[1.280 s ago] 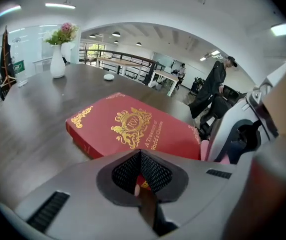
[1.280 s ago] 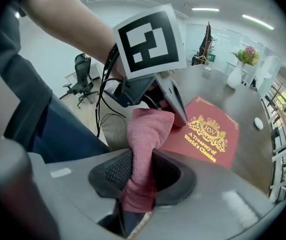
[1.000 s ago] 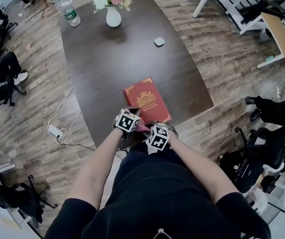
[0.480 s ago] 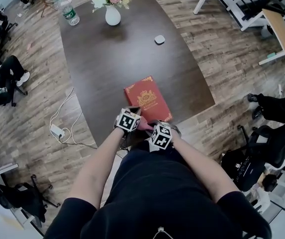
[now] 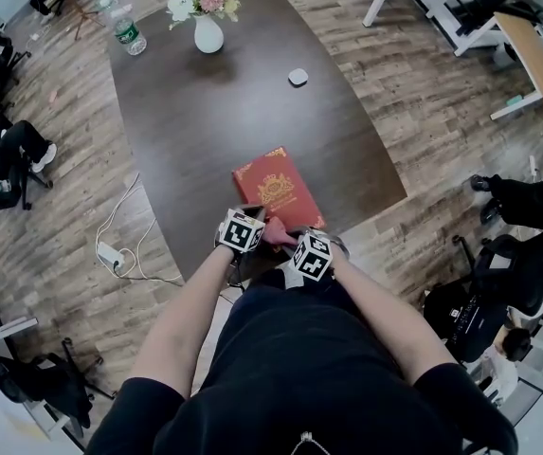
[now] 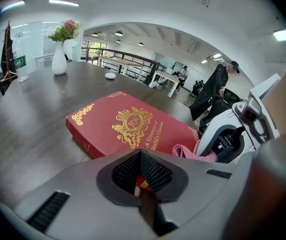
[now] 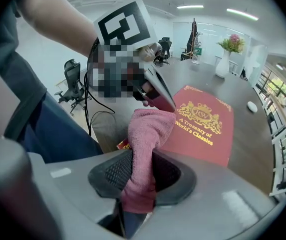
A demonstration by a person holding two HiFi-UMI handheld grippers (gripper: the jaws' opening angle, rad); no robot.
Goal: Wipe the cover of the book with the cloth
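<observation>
Pink cloth [image 7: 145, 134] in right tool [image 7: 139, 176]; left tool [image 7: 160, 96], book [image 7: 207, 129], vase [image 7: 223, 64] ahead.

Bright, even indoor light comes from ceiling strips [image 6: 63, 2], leaving only faint shadows on the dark table [image 5: 214, 102], which carries a dull sheen. The head view is sharp but bends at its corners. Both gripper views are fisheye with black rims; the book [image 7: 202, 119] reads crisply, while the near cloth [image 7: 145, 149] looks slightly soft.
</observation>
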